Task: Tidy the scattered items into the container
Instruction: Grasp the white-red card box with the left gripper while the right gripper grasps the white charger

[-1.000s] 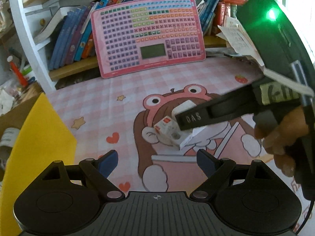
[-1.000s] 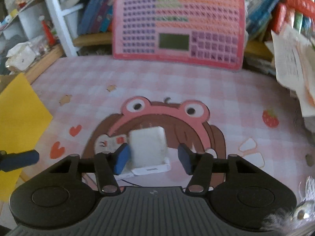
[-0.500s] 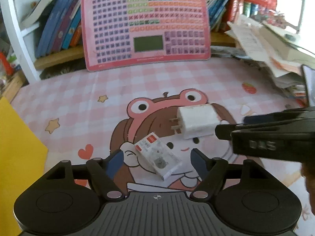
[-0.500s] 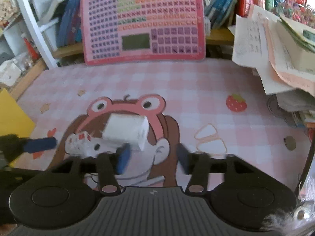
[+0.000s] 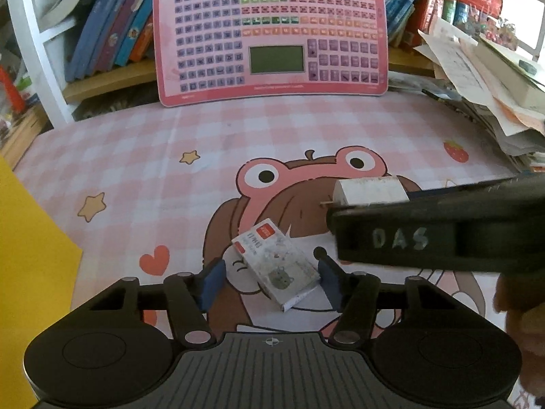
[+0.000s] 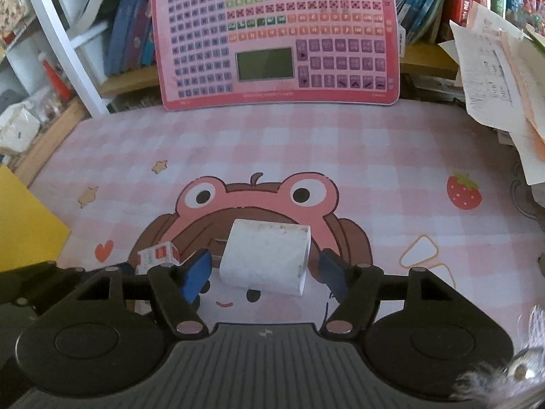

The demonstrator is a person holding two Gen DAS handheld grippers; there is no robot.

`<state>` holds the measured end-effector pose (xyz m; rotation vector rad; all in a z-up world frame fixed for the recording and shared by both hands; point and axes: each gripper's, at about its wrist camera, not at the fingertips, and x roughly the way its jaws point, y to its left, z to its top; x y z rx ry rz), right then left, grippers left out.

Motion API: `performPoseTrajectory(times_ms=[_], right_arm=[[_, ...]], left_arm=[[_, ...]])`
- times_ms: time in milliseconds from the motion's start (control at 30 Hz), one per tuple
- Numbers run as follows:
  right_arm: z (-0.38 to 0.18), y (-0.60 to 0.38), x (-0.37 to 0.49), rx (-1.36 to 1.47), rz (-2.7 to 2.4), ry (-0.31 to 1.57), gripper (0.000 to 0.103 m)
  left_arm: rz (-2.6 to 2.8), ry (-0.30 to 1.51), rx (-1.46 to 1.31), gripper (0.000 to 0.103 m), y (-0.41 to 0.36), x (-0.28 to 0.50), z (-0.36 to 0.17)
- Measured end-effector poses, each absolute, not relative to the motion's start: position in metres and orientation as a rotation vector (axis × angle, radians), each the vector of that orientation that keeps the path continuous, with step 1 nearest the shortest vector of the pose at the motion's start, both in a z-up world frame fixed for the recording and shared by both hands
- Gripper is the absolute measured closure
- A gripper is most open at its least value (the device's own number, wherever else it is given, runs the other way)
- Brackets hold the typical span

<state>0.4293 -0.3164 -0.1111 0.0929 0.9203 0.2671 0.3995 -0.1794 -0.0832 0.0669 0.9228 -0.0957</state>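
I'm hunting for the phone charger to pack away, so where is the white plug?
In the right wrist view the white plug lies on the pink mat's frog cartoon, between the right gripper's parted fingers, right of the small printed box.

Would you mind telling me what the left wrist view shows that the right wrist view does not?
Only the left wrist view shows the small box's printed top between the left gripper's open, closing jaws, plus the right gripper's side marked DAS. Only the right wrist view shows the white charger whole, between the right gripper's opening jaws. Both show the pink keyboard toy, frog mat and yellow sheet.
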Motion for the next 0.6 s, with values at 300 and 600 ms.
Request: performPoseTrajectory(times_ms=[300,600], right_arm=[[-0.112,-0.334,0.422,0.056,0.219,0.903,0.052],[-0.106,-0.354,0.395,0.117,0.191,0.893,0.052]], left_arm=[[-0.095,0.921,0.015,0.043,-0.176,0.405,-0.082],[-0.127,0.89,0.068,0.075,-0.176,0.399,-0.083]])
